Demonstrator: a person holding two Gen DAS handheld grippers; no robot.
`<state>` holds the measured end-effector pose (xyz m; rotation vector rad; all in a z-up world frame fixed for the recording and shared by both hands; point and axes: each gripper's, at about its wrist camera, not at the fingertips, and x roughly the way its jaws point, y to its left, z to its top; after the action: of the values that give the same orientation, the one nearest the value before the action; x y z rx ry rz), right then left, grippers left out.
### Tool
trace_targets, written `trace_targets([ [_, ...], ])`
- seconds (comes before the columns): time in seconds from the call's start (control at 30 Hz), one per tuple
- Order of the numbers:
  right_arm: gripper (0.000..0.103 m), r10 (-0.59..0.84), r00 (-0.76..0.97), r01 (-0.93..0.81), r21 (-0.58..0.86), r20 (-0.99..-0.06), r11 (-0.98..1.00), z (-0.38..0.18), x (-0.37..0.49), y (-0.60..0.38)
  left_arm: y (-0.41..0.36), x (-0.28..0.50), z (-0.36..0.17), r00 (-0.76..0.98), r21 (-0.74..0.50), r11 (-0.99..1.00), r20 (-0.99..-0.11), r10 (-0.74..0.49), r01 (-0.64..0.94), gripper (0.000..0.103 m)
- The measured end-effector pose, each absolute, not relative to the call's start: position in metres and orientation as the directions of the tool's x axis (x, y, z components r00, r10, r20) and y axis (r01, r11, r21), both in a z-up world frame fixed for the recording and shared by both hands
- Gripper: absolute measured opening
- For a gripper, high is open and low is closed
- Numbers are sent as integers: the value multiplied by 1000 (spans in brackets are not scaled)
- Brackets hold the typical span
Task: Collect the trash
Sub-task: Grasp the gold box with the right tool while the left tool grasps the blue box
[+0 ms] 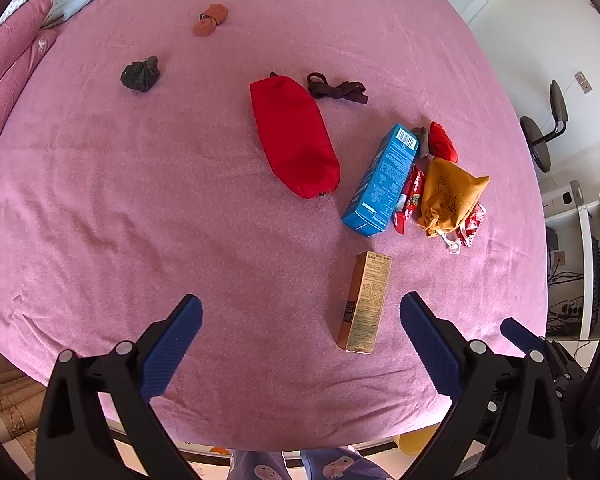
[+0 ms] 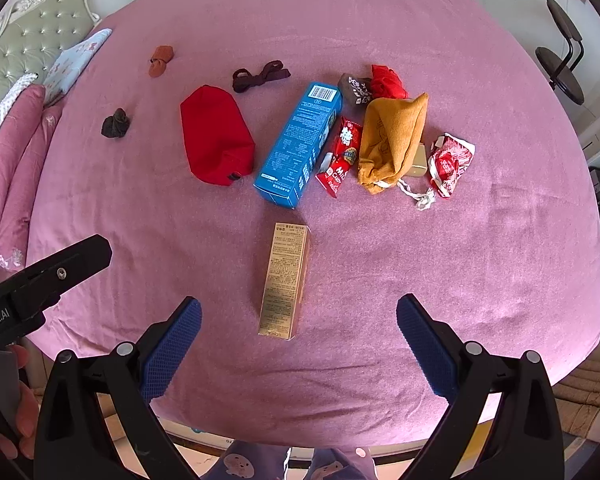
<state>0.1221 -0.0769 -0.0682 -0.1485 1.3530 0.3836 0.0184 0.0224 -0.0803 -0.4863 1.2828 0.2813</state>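
Hovering over the pink bed, I hold both grippers spread wide and empty. My right gripper frames the gold box; my left gripper sits beside it.

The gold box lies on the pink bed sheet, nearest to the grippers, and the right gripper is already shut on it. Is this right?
Not quite. In the right wrist view the right gripper is open, not touching the gold box, which lies on the pink bed sheet nearest the grippers.

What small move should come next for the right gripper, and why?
Probably lower the right gripper straight onto the gold box. Its jaws stand open and empty, and the box lies nearest, lengthwise between them, apart from the other litter on the pink sheet.
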Motion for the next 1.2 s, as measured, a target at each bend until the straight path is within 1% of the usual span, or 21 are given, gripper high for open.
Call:
trace_targets([
  [0.37, 93, 164, 82, -325, 129, -983, 937, -117, 127, -62, 38, 26, -123, 201, -180, 858, -975, -92, -481, 99],
  [0.4, 91, 161, 71, -317, 131, -984, 939, -124, 127, -62, 39, 26, -127, 196, -179, 857, -976, -93, -483, 99],
  [0.57, 88, 151, 9, -263, 144, -988, 954, -158, 126, -62, 42, 31, -146, 169, -170, 866, -980, -101, -470, 99],
  [0.7, 78, 154, -39, -217, 159, -987, 963, -183, 128, -62, 39, 39, -162, 147, -163, 880, -983, -108, -446, 99],
  [0.83, 77, 157, -55, -188, 164, -986, 968, -200, 136, -59, 36, 49, -175, 134, -158, 891, -985, -110, -426, 99],
  [0.87, 76, 156, -61, -186, 165, -986, 969, -204, 137, -58, 36, 52, -177, 133, -159, 892, -985, -112, -424, 99],
  [0.9, 73, 156, -65, -181, 165, -986, 969, -207, 139, -58, 35, 54, -179, 132, -160, 892, -985, -115, -422, 99],
  [0.97, 72, 159, -79, -168, 170, -984, 971, -214, 142, -57, 35, 58, -182, 128, -162, 893, -985, -119, -420, 99],
  [1.03, 67, 162, -90, -147, 174, -983, 974, -220, 143, -59, 35, 61, -185, 122, -160, 894, -985, -119, -419, 99],
  [1.07, 59, 167, -99, -138, 180, -981, 974, -222, 143, -61, 35, 63, -185, 120, -158, 894, -986, -118, -418, 99],
  [1.1, 47, 176, -110, -129, 190, -978, 973, -225, 144, -62, 34, 64, -186, 118, -158, 895, -986, -120, -416, 99],
  [1.13, 41, 190, -118, -120, 204, -975, 972, -228, 143, -63, 33, 66, -187, 115, -156, 898, -986, -119, -412, 99],
  [1.2, 39, 208, -104, -100, 218, -973, 971, -228, 142, -70, 30, 71, -187, 111, -155, 904, -987, -120, -400, 99],
])
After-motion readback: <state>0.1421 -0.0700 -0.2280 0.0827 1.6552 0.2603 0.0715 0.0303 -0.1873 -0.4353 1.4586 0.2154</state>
